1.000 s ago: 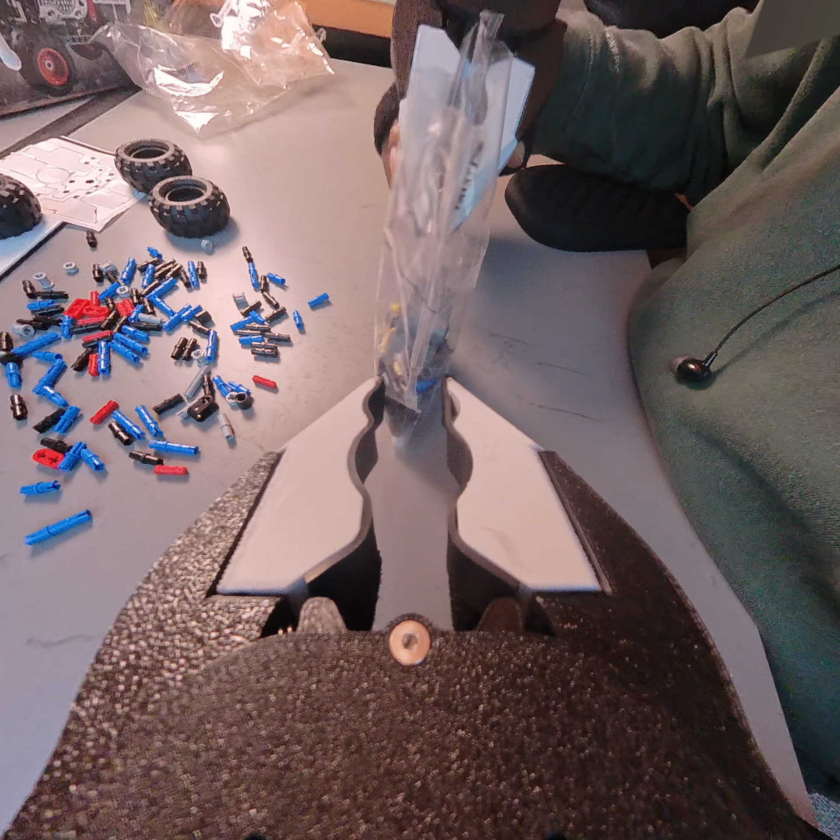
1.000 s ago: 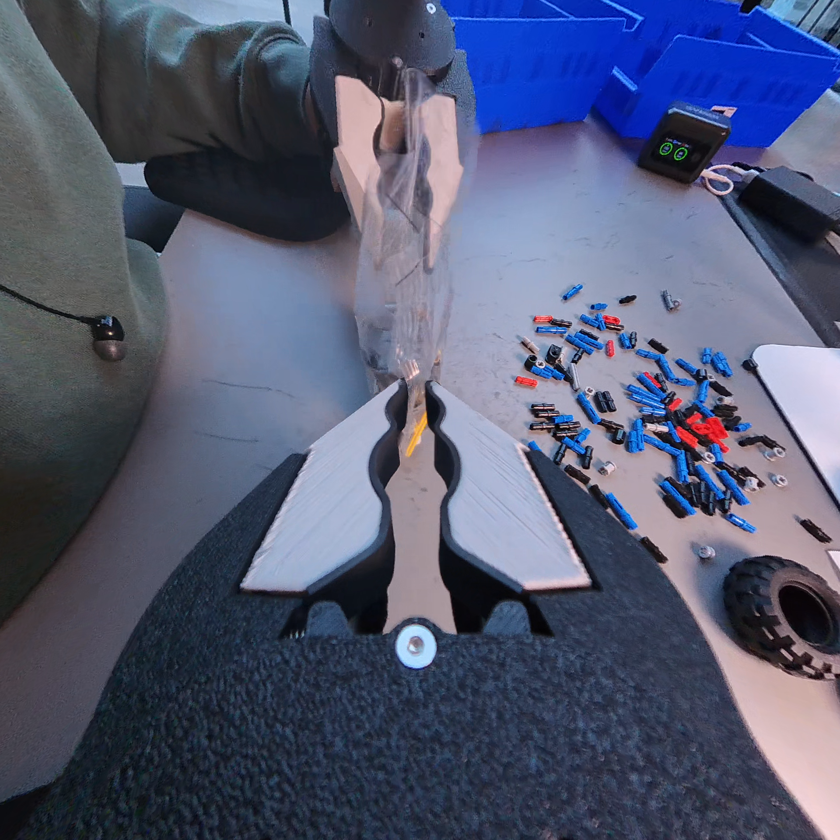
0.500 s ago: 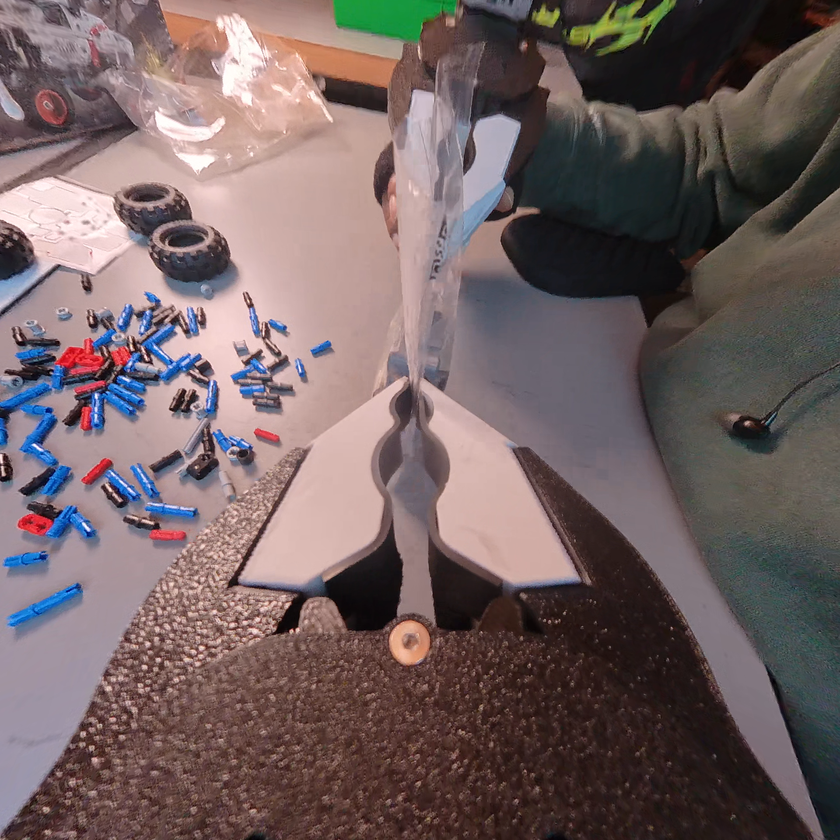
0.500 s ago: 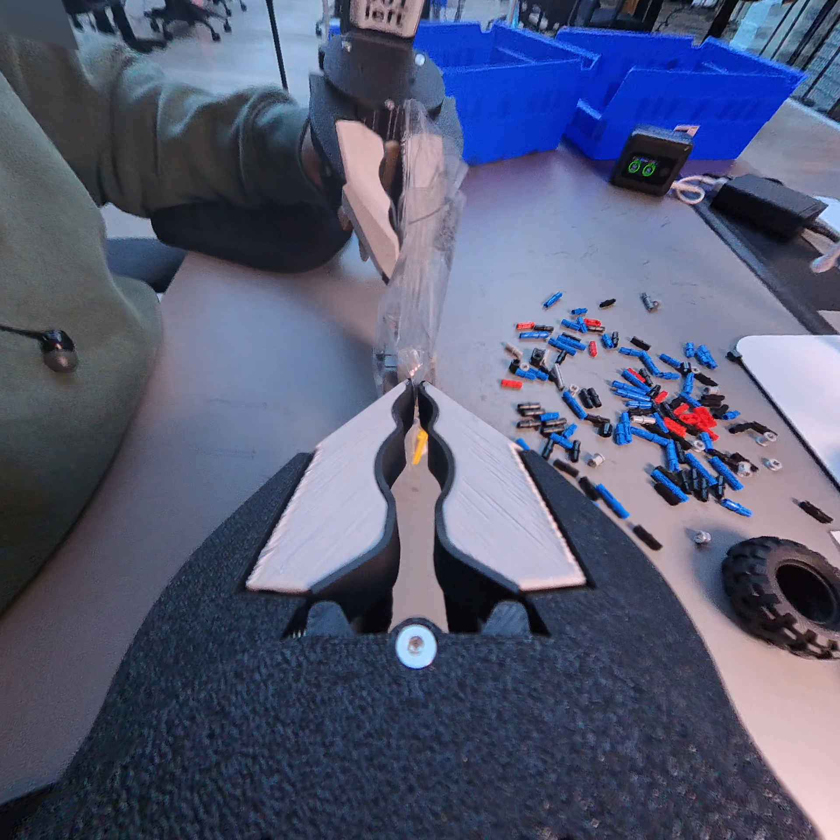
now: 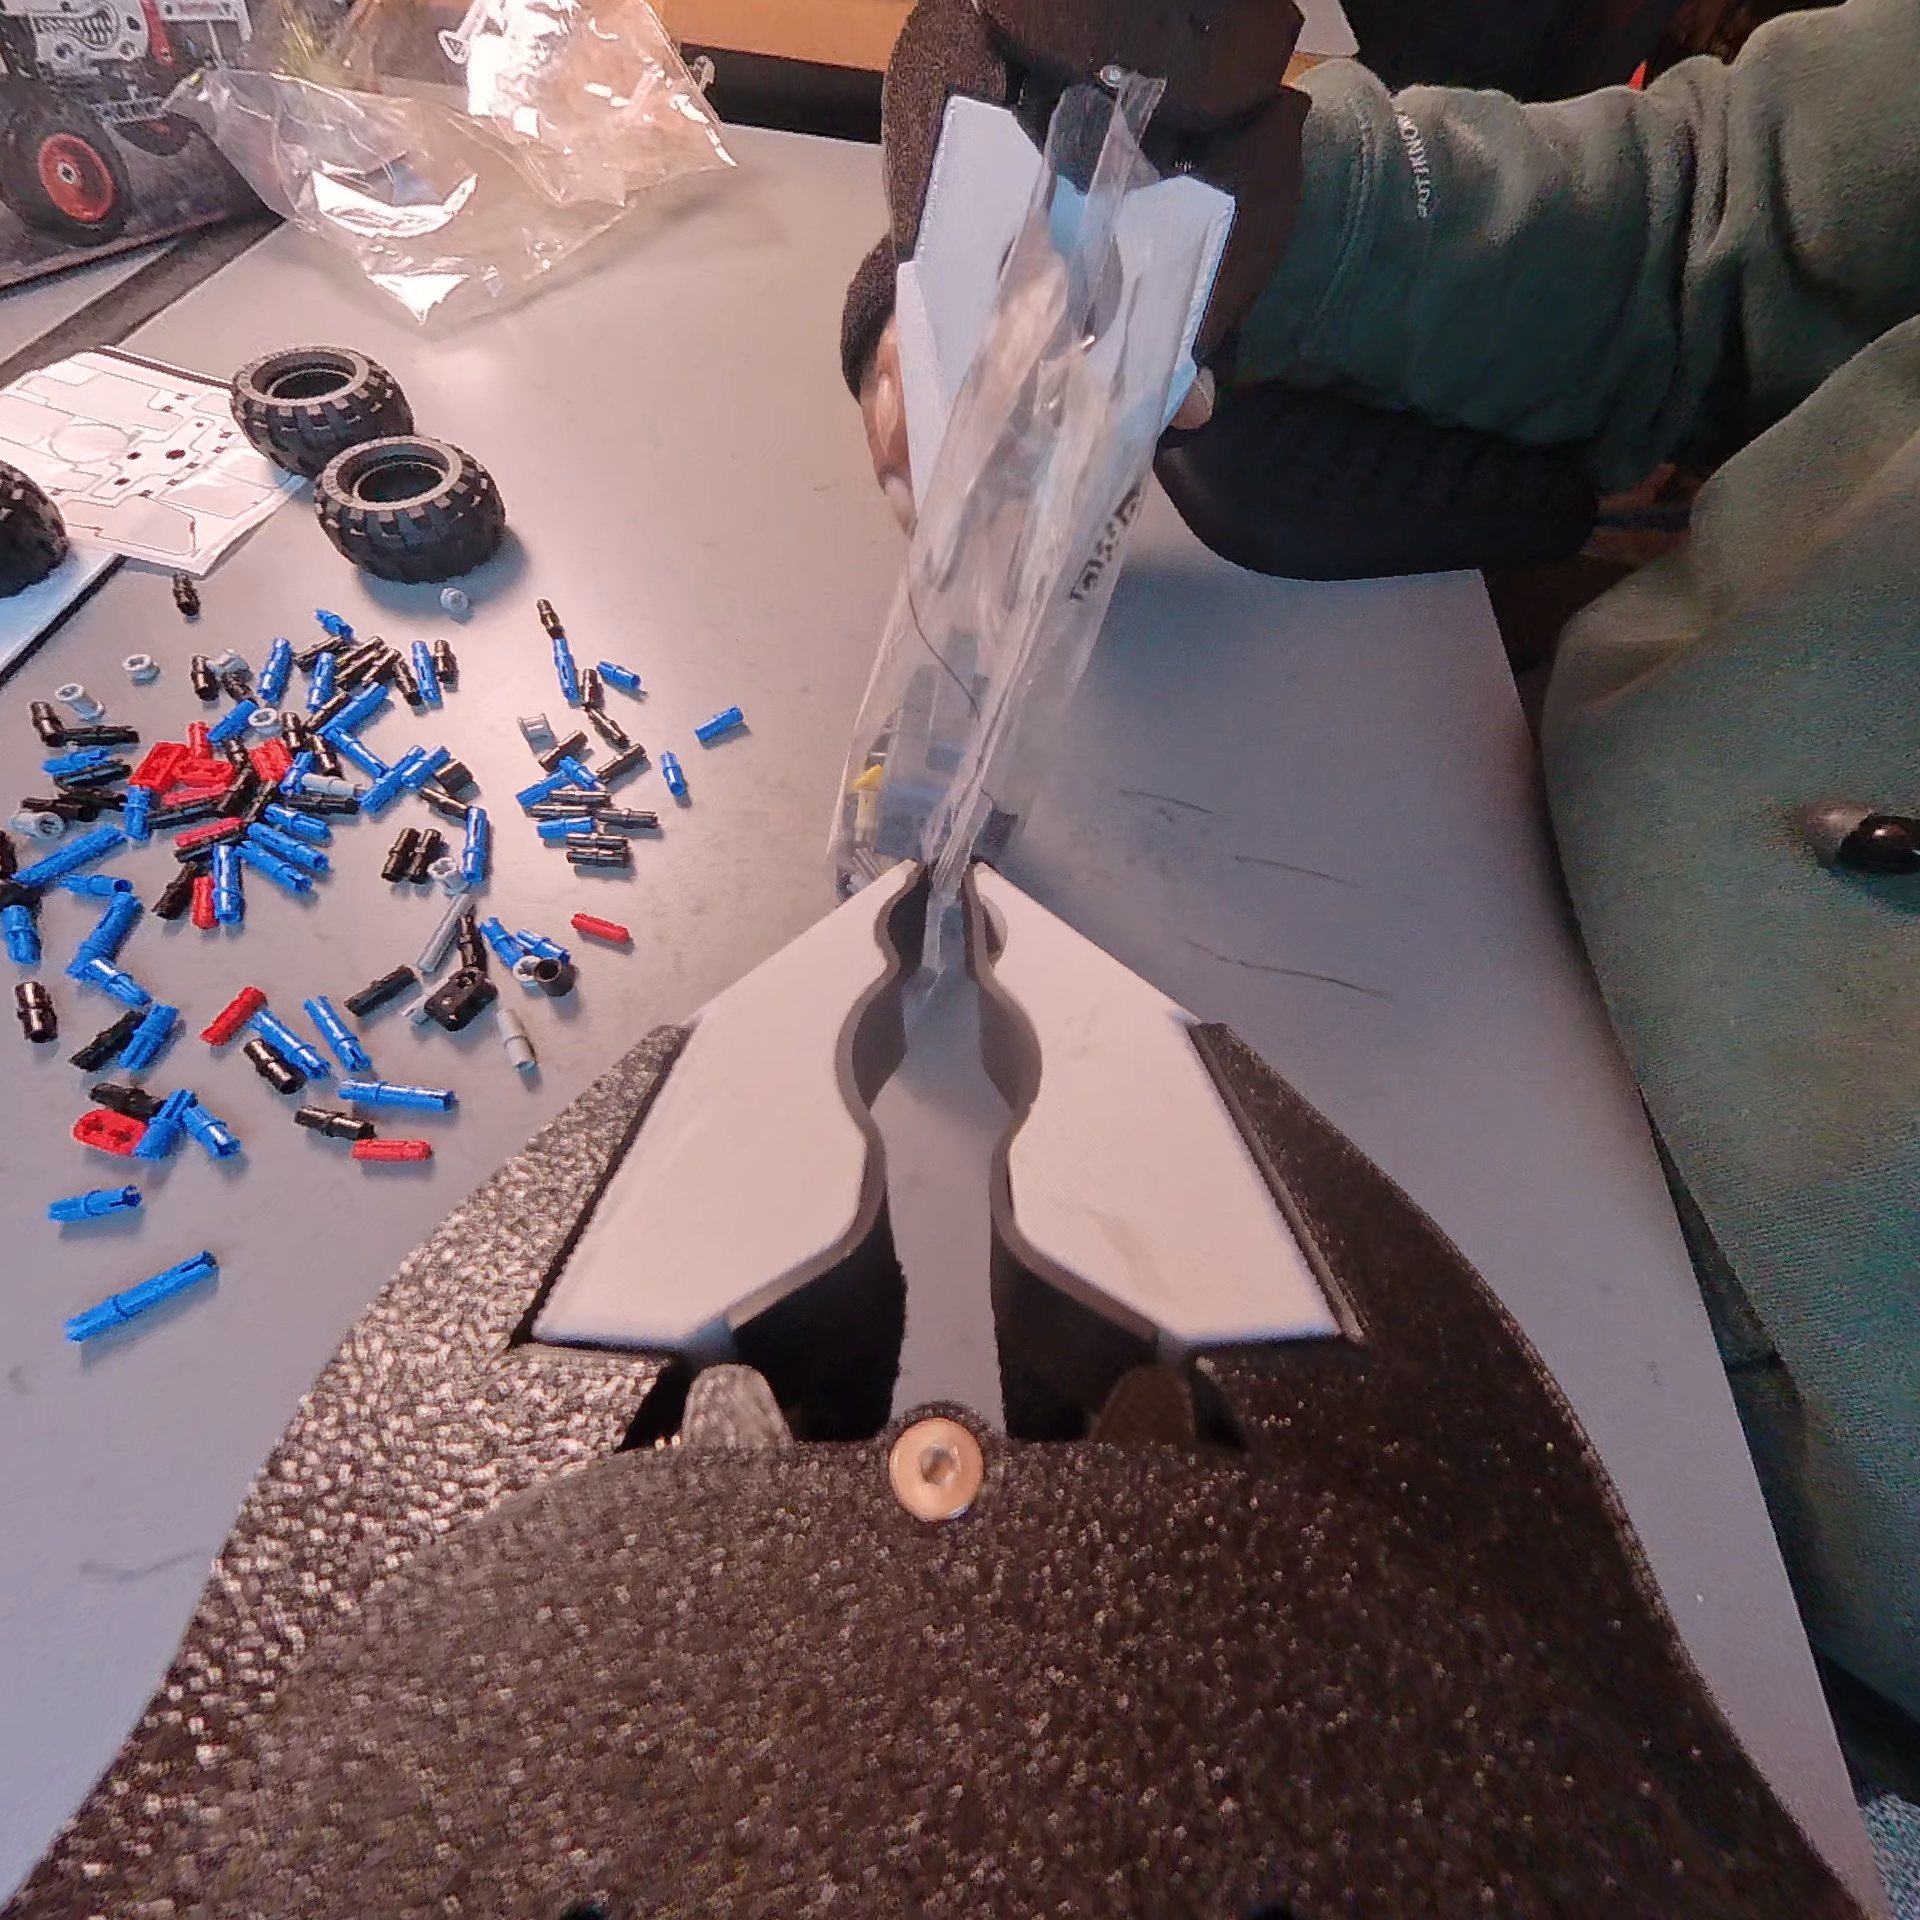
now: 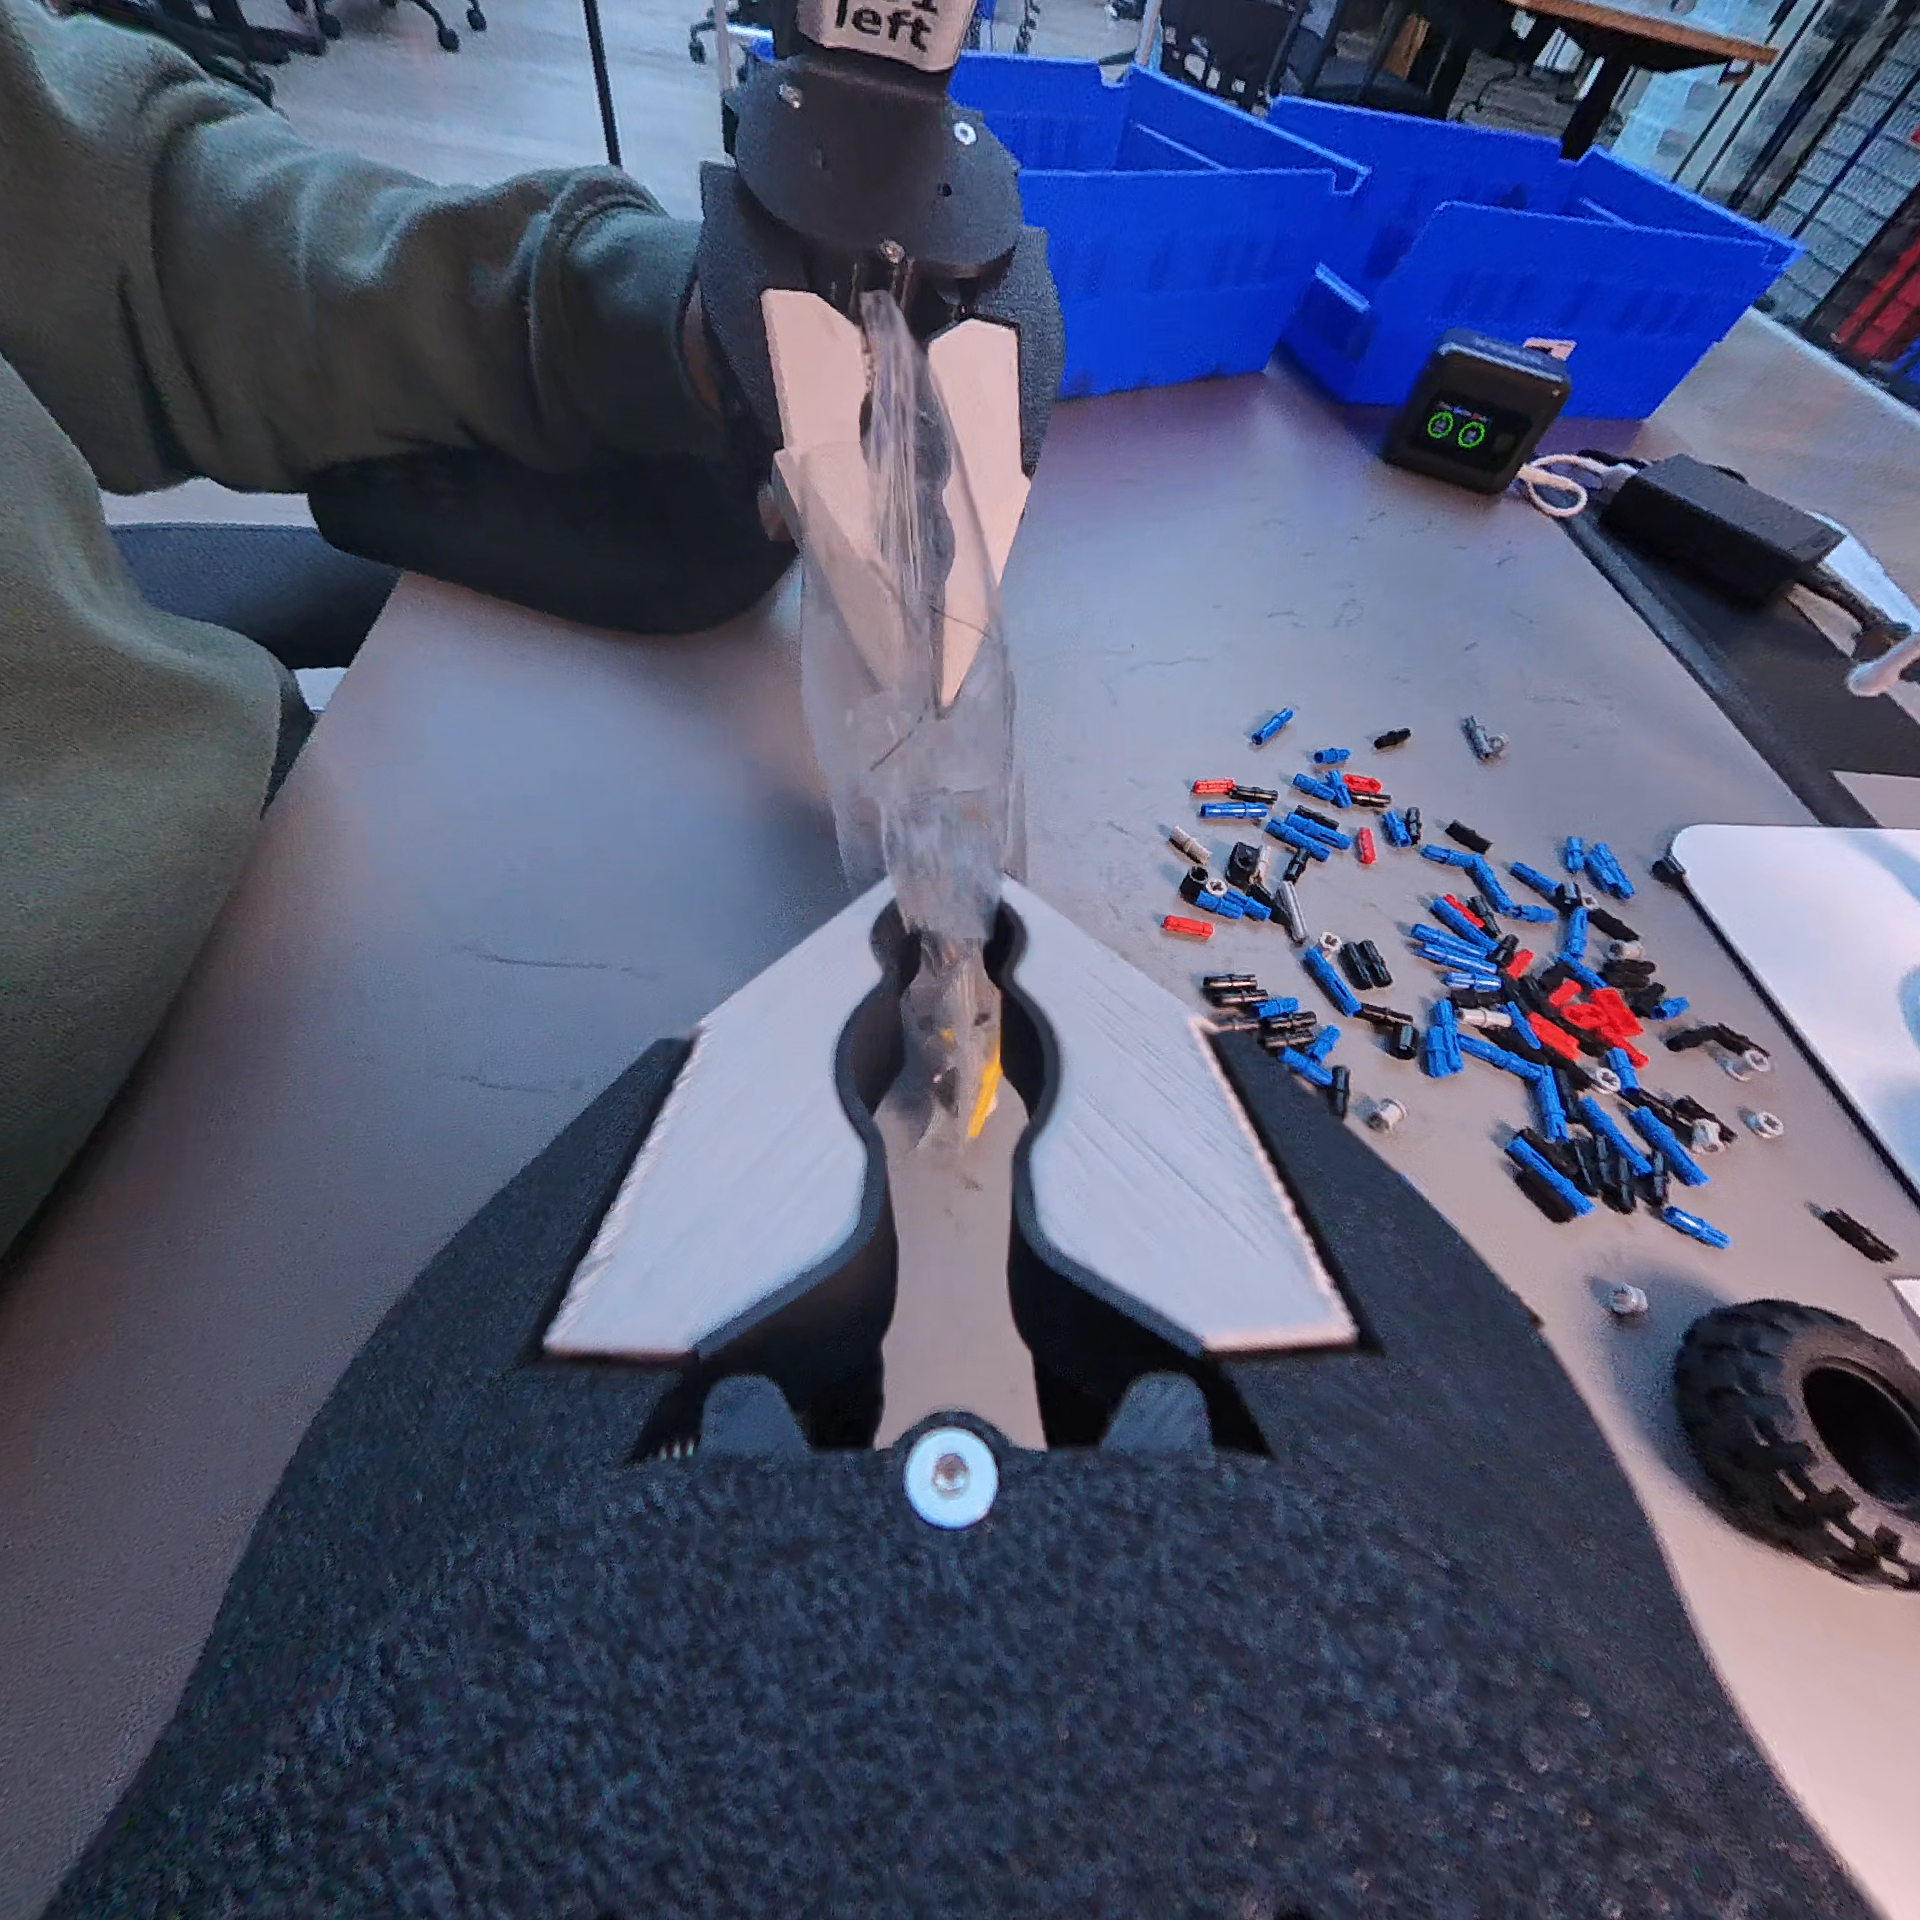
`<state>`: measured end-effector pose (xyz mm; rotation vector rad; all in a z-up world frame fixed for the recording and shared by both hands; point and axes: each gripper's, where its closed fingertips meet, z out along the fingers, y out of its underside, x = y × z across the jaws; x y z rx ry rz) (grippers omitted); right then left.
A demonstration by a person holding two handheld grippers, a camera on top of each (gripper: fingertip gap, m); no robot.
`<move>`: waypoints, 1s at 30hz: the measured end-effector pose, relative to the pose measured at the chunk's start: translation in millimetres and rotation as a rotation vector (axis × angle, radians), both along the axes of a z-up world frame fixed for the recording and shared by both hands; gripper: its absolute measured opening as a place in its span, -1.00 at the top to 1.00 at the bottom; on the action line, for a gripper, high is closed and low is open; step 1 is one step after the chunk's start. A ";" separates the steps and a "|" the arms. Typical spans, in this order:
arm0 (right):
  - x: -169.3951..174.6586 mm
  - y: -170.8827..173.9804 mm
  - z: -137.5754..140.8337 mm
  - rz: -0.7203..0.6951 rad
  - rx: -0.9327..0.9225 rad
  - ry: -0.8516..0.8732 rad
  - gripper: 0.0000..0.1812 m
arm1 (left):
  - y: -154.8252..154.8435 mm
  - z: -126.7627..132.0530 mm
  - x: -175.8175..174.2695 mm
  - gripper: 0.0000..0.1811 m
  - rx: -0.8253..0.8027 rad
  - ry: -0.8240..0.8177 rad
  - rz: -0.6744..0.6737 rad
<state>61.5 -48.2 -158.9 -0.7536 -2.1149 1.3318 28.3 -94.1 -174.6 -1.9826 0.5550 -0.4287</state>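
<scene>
While both grippers are gripping one clear bag (image 5: 1013, 540) taut above the grey table (image 5: 1299, 748):
left gripper (image 5: 943, 883): jaws pinching its lower end
right gripper (image 6: 948, 920): jaws pinching its opposite end
risk: film tearing suddenly, small parts inside scattering into the loose pins (image 5: 312, 810)

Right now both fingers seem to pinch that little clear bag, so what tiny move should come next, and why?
Probably pull the two apart gently. The left gripper and right gripper each pinch an end of the clear bag, stretched between them above the table, with small parts still sealed inside.
</scene>
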 end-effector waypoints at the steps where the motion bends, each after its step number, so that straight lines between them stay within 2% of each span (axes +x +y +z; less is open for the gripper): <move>1: -0.7 0.6 2.7 -0.003 -0.014 0.004 0.91 | -0.7 1.6 -1.1 0.93 0.006 -0.004 0.003; 3: -2.0 2.8 6.7 -0.002 -0.029 0.012 0.92 | 0.5 7.8 -3.6 0.77 0.029 -0.029 0.015; 6: -6.7 5.7 7.2 -0.011 0.005 0.062 0.92 | 13.4 19.8 -5.3 0.40 0.078 -0.057 0.044; 8: -9.8 4.0 10.9 -0.009 0.046 0.132 0.93 | 25.8 22.6 -2.7 0.26 0.089 -0.046 0.044; 9: -12.0 3.6 13.8 -0.010 0.088 0.179 0.93 | 31.7 23.8 -2.3 0.27 0.094 -0.034 0.043; 12: -23.3 12.1 22.8 -0.064 0.271 0.312 0.94 | 38.4 36.9 3.2 0.88 0.153 -0.018 -0.010; 13: -24.6 16.3 22.0 -0.079 0.331 0.337 0.94 | 38.2 33.5 2.6 1.00 0.142 0.024 -0.017; 15: -13.0 11.8 -1.7 -0.025 0.368 0.237 0.93 | 31.1 12.1 8.6 1.00 0.065 0.090 -0.044; 17: 12.0 -4.7 -31.8 0.060 0.309 0.067 0.93 | 14.2 -15.2 28.8 1.00 -0.071 0.072 -0.097; 21: 45.6 -24.3 -67.9 0.117 0.241 -0.221 0.93 | -8.9 -49.9 59.0 1.00 -0.313 0.019 -0.138; 23: 50.4 -28.0 -72.3 0.113 0.154 -0.341 0.92 | -10.0 -53.7 61.1 1.00 -0.418 -0.086 -0.121; 27: 48.7 -22.7 -66.0 0.051 -0.073 -0.552 0.89 | -2.5 -49.8 57.6 1.00 -0.525 -0.276 -0.064; 30: 49.6 -19.4 -60.4 0.030 -0.174 -0.620 0.80 | 3.0 -52.9 56.5 1.00 -0.570 -0.309 -0.027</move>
